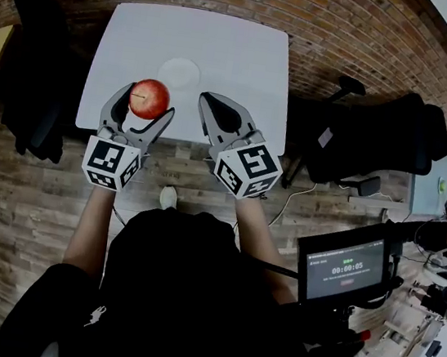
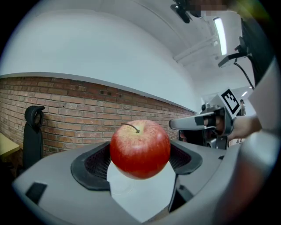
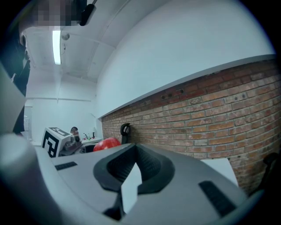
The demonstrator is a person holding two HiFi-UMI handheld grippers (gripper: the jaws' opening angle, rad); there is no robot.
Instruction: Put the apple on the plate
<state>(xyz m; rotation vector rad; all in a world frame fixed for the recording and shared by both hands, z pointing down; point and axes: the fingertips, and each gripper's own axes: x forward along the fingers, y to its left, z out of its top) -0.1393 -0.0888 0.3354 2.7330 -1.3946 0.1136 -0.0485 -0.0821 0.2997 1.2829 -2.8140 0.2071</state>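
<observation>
Apple (image 1: 149, 97), stem up, is pinched between the spread jaws of the left gripper (image 1: 146, 103), held roughly level over the near edge of the table (image 1: 248, 61). One apple, one plate (image 1: 180, 72); the plate lies just beyond, mid-table, apart from the apple. The right gripper (image 1: 207, 99), one of two, points forward beside it, jaws pressed together and empty. Both forearms reach out side by side.

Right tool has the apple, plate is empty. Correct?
Wrong tool. The left tool has the apple, clamped between its jaws in the left gripper view. The right tool holds nothing. The plate is empty, as you said.
</observation>
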